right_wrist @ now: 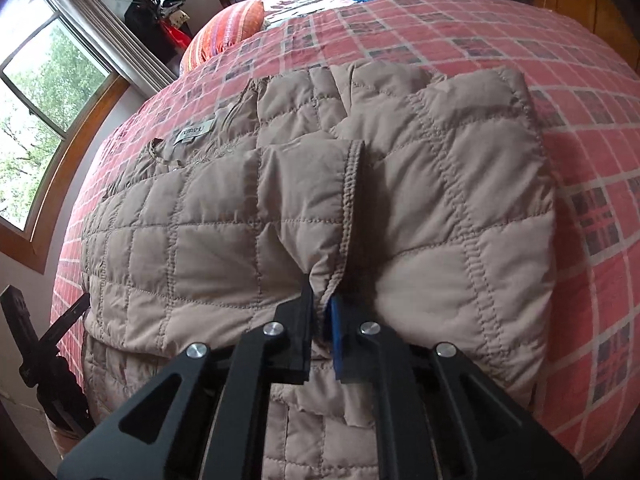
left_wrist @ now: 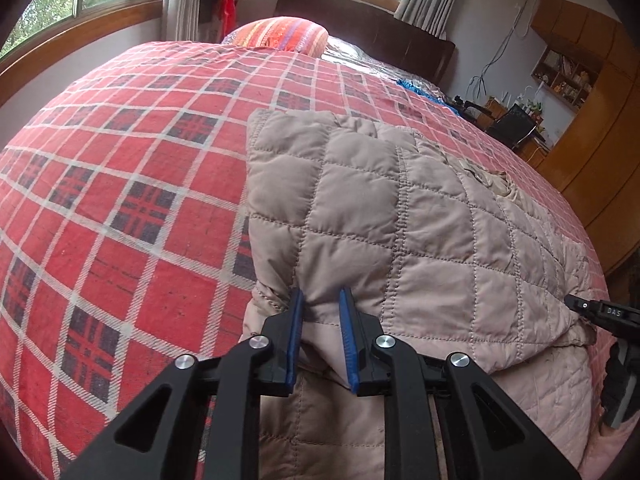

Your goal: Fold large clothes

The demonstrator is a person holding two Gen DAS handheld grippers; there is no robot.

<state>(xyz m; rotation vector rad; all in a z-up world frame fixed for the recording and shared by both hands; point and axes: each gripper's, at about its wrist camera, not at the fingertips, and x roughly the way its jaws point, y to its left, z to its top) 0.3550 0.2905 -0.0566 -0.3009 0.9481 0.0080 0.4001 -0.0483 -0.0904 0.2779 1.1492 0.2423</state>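
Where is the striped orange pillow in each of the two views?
Left wrist view: the striped orange pillow lies at top centre, beyond the plaid bedspread.
Right wrist view: the pillow lies at upper left, near the window.
Shared landmark: the beige quilted jacket, held by both claws.

Red plaid bedspread point(left_wrist: 120, 184); striped pillow point(left_wrist: 280, 34) — wooden wardrobe point(left_wrist: 592, 148).
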